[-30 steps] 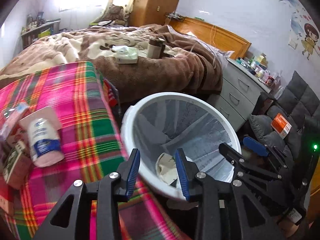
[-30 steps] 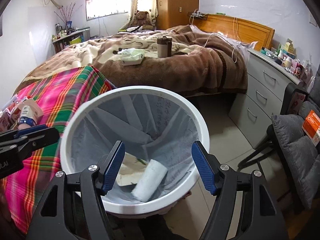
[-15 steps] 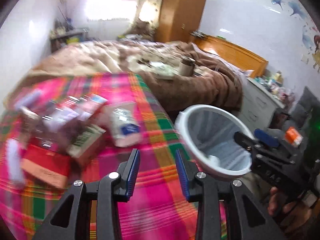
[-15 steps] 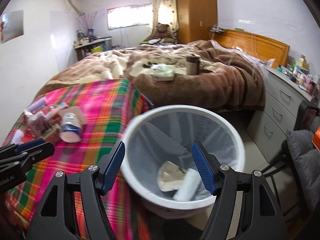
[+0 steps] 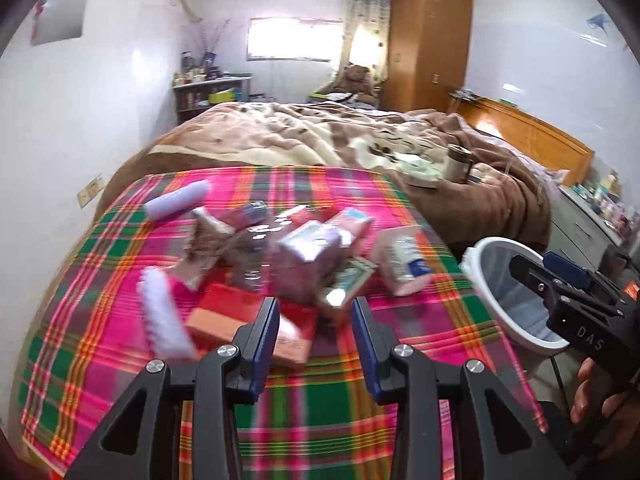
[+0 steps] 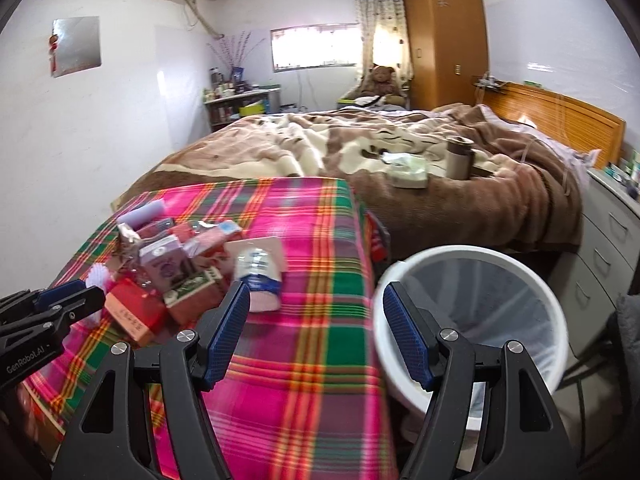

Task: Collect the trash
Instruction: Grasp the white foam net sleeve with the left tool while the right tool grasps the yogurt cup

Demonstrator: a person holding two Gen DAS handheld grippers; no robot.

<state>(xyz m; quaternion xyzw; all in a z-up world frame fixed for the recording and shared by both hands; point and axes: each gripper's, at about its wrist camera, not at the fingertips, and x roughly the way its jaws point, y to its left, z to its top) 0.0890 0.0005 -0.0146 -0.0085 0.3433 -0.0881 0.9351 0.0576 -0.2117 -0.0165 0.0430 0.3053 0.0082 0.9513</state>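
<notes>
A pile of trash lies on the plaid-covered table [image 5: 320,420]: a purple carton [image 5: 308,256], a red box [image 5: 248,320], a green-and-white box [image 5: 348,280], a white bottle in pink wrap [image 5: 404,264] and a white bumpy tube [image 5: 164,320]. My left gripper [image 5: 316,328] is open and empty, just in front of the pile. My right gripper [image 6: 316,332] is open and empty, above the table edge, between the white bottle [image 6: 258,272] and the white trash bin [image 6: 472,320]. The bin [image 5: 516,292] stands to the right of the table.
A bed with a brown blanket [image 6: 400,168] lies behind the table, with a tissue pack [image 6: 408,170] and a cup [image 6: 458,158] on it. Grey drawers [image 6: 608,240] stand at the right. A wooden wardrobe [image 6: 444,36] stands at the back.
Both grippers have swung left, away from over the bin towards the table. The left one now faces the trash pile. Both stay open and empty.
</notes>
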